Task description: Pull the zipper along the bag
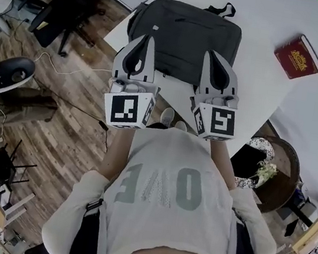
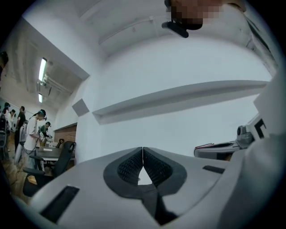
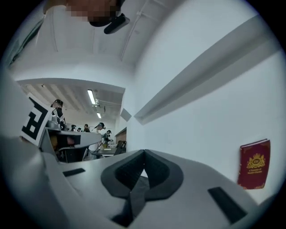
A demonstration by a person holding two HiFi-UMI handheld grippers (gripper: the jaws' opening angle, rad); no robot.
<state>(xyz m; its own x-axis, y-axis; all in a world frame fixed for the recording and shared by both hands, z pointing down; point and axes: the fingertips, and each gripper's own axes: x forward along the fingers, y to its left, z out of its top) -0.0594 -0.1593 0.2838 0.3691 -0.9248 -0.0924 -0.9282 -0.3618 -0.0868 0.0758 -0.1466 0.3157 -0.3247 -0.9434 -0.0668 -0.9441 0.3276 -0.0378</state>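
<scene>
— What does the bag look like?
— The bag is dark, soft and roughly rectangular, with rounded corners.
— How does it lie?
— Flat on the white table, at the table's left end, its left side close to that edge.
— Any details?
— A dark strap loop sticks out at the far edge, and a small pale tag sits on the top, towards the left.
— And the zipper?
— Too fine to make out.

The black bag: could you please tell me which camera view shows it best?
The head view: it looks down on the black bag flat on the white table, only its near edge hidden behind the left hand-held gripper and right hand-held gripper. The left and right gripper views face a white wall and show none of it.
</scene>
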